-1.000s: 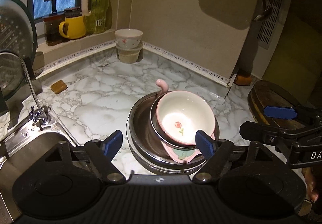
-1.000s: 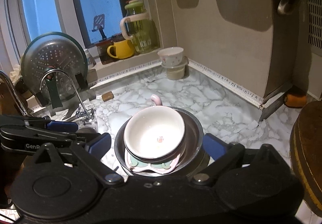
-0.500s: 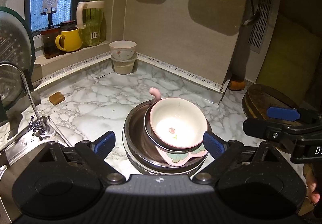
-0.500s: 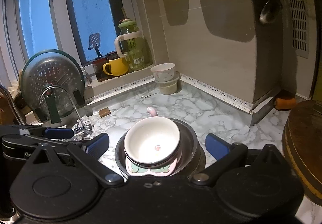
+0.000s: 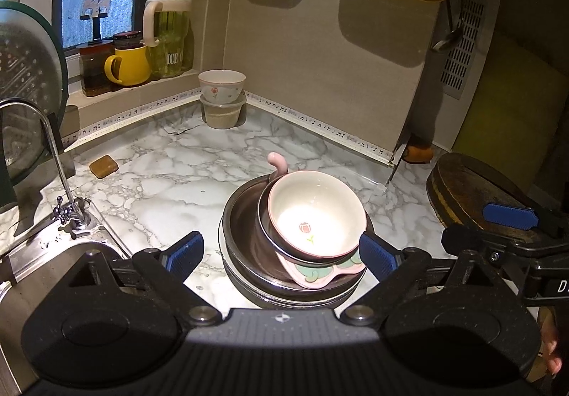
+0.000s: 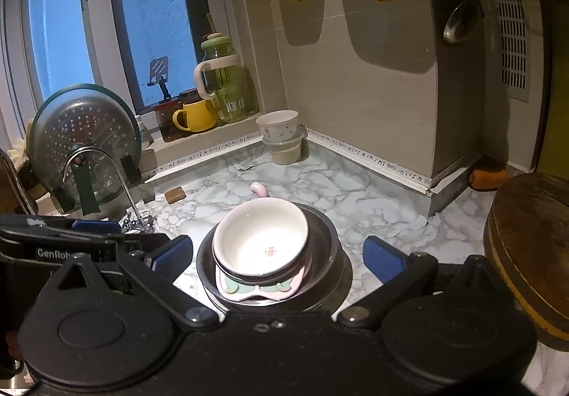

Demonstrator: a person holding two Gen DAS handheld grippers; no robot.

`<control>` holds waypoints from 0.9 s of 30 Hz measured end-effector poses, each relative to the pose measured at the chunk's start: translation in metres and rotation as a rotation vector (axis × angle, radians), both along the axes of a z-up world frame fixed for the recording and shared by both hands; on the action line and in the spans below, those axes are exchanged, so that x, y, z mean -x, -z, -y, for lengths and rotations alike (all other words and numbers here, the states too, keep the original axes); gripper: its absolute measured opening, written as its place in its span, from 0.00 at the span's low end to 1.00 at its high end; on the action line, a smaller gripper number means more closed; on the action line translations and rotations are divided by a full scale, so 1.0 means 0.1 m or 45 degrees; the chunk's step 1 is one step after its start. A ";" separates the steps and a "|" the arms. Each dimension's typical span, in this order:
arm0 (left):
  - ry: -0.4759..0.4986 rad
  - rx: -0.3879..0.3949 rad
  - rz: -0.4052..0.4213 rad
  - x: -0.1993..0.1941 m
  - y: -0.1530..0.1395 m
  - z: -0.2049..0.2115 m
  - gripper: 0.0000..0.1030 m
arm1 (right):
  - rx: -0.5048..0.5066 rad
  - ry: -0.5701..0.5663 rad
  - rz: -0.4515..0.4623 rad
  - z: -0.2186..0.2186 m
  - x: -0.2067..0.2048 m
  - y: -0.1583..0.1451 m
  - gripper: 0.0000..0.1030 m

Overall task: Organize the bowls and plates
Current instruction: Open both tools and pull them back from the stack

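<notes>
Tongs wide apart, empty-handed

Pink plate mostly under bowls

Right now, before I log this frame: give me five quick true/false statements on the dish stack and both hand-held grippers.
1. The tulip bowl sits on top of the stack inside the steel basin. True.
2. The left hand-held gripper is clamped on the tulip bowl. False: its jaws have just been opening and stand wide, touching nothing.
3. A second flowered bowl rests on a plastic tub in the corner. True.
4. The pink plate lies alone on the marble counter. False: it is under the bowls in the basin.
5. The right hand-held gripper holds the yellow mug. False: it is open, and the mug stands on the sill.
</notes>
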State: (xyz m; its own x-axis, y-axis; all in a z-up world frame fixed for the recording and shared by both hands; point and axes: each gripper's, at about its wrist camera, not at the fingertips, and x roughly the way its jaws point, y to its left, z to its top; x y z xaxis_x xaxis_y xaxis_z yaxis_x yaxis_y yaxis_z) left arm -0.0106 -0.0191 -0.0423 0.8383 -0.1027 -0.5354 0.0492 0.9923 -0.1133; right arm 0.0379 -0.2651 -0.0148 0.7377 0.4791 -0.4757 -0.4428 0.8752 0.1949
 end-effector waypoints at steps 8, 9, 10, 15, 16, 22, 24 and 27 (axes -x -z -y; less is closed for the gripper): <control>0.005 -0.019 -0.002 0.02 0.00 0.06 0.92 | 0.005 0.010 -0.003 0.03 0.04 0.00 1.00; 0.009 -0.018 -0.007 0.02 0.01 0.06 0.92 | 0.007 0.011 -0.002 0.04 0.04 -0.01 1.00; 0.010 -0.016 -0.010 0.02 0.01 0.07 0.92 | 0.008 0.012 -0.001 0.04 0.05 -0.01 1.00; 0.028 -0.024 -0.005 0.03 0.01 0.10 0.92 | 0.005 0.021 0.003 0.06 0.06 -0.02 1.00; 0.033 -0.028 -0.003 0.03 0.01 0.11 0.92 | 0.005 0.022 0.003 0.06 0.06 -0.01 1.00; 0.048 -0.045 0.020 0.04 0.00 0.16 0.92 | 0.004 0.035 0.002 0.08 0.07 0.00 1.00; 0.056 -0.047 0.029 0.05 -0.01 0.17 0.92 | 0.001 0.043 0.000 0.10 0.07 0.01 1.00; 0.066 -0.044 0.048 0.07 -0.03 0.18 0.92 | -0.008 0.063 -0.002 0.13 0.05 0.00 1.00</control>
